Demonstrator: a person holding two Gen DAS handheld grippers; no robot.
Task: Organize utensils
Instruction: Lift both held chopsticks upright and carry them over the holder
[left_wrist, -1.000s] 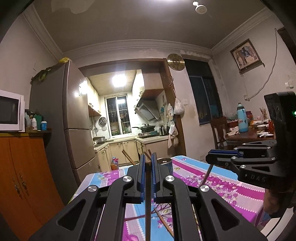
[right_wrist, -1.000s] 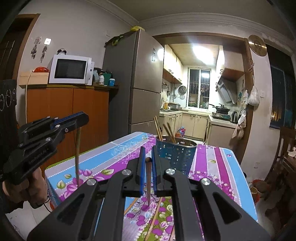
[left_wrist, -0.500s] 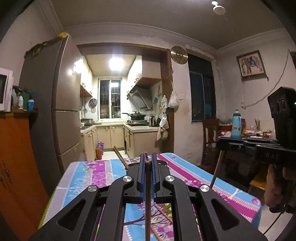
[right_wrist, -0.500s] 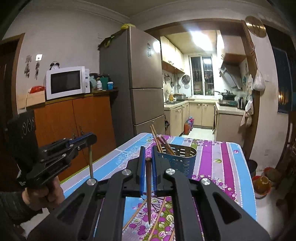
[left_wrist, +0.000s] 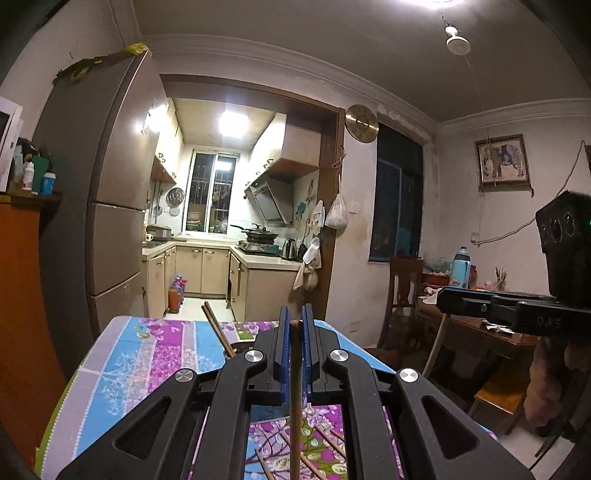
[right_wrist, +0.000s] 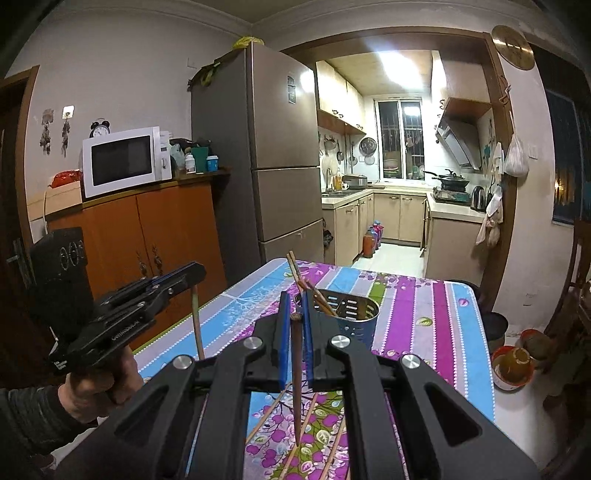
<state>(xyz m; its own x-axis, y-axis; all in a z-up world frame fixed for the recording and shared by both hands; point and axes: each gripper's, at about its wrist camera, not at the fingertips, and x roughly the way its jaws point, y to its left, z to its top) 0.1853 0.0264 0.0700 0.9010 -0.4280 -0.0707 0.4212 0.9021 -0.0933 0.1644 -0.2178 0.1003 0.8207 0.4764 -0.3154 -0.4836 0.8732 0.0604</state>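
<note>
Chopsticks hang upright, one clamped by its top in the left gripper (left_wrist: 294, 325), one in the right gripper (right_wrist: 295, 317), tips down for dropping into the blue holder (right_wrist: 351, 314).

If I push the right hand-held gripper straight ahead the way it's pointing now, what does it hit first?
Most likely the blue utensil holder, which stands just beyond the right hand-held gripper and slightly right of its line. The chopstick it grips hangs down over the table. Depth is hard to judge through the fisheye.
</note>
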